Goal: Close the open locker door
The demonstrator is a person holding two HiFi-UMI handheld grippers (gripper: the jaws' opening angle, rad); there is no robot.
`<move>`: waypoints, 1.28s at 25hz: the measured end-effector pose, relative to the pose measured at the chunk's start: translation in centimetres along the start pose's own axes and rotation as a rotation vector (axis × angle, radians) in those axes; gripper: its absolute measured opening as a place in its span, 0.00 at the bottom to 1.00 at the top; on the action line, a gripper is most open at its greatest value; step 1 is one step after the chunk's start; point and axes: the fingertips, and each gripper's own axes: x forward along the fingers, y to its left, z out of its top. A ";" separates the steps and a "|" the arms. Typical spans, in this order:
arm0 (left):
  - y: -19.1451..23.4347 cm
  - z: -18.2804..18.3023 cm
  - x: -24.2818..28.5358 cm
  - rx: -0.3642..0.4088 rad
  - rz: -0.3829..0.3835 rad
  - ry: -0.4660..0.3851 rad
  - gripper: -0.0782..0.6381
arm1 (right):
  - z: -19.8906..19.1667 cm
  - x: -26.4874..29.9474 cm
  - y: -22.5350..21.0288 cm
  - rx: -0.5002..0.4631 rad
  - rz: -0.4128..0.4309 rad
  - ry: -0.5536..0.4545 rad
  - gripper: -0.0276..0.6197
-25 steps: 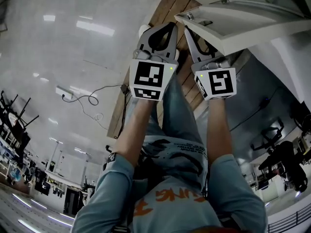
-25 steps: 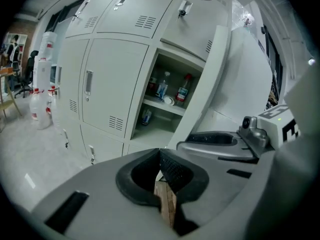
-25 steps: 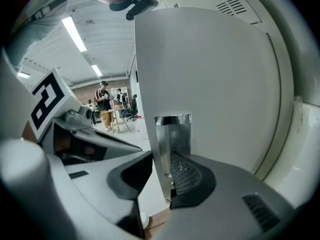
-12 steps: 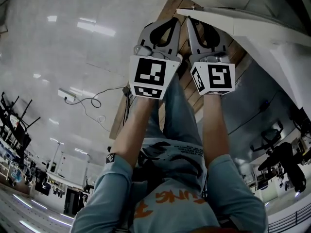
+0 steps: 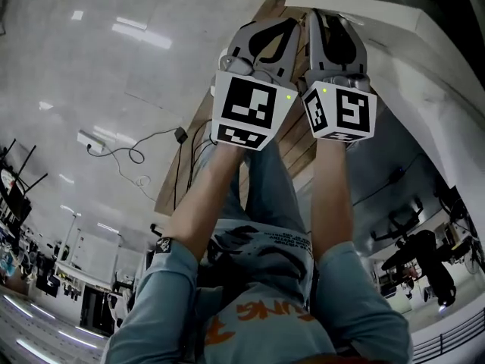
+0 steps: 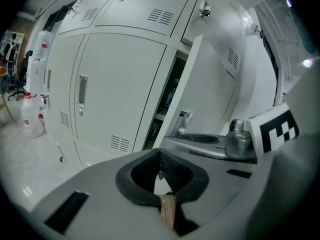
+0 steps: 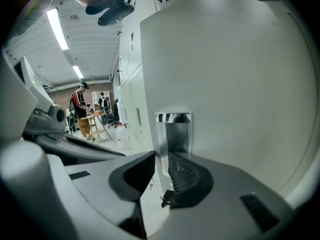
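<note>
The open white locker door stands ajar, with a dark gap between it and the locker body. In the right gripper view its face fills the frame, with a recessed metal handle straight ahead. My right gripper is close to that face just below the handle; its jaws have just been closing and stay apart, with nothing between them. My left gripper is shut and empty, beside the right one. In the head view both the left gripper and the right gripper reach to the door.
Closed white lockers run to the left of the gap. A white jug stands on the floor beside them. A cable lies on the pale floor by a wooden strip. People stand at a far table.
Both grippers have moved forward toward the lockers. The door has swung further toward the locker and now shows mostly its edge in the head view. The right jaws have narrowed.
</note>
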 end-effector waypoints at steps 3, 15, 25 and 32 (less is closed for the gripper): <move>0.6 0.5 1.0 0.002 -0.007 -0.004 0.14 | 0.5 1.3 -0.8 -0.011 -0.034 -0.010 0.17; 1.3 2.6 3.2 0.010 -0.025 -0.026 0.14 | 2.6 4.2 -3.6 -0.018 -0.196 -0.025 0.14; 2.7 4.3 4.3 0.036 -0.021 -0.029 0.14 | 3.7 5.1 -5.9 -0.025 -0.279 -0.028 0.13; 2.8 4.9 4.4 0.053 -0.046 -0.030 0.14 | 3.9 5.2 -6.4 -0.018 -0.315 -0.029 0.13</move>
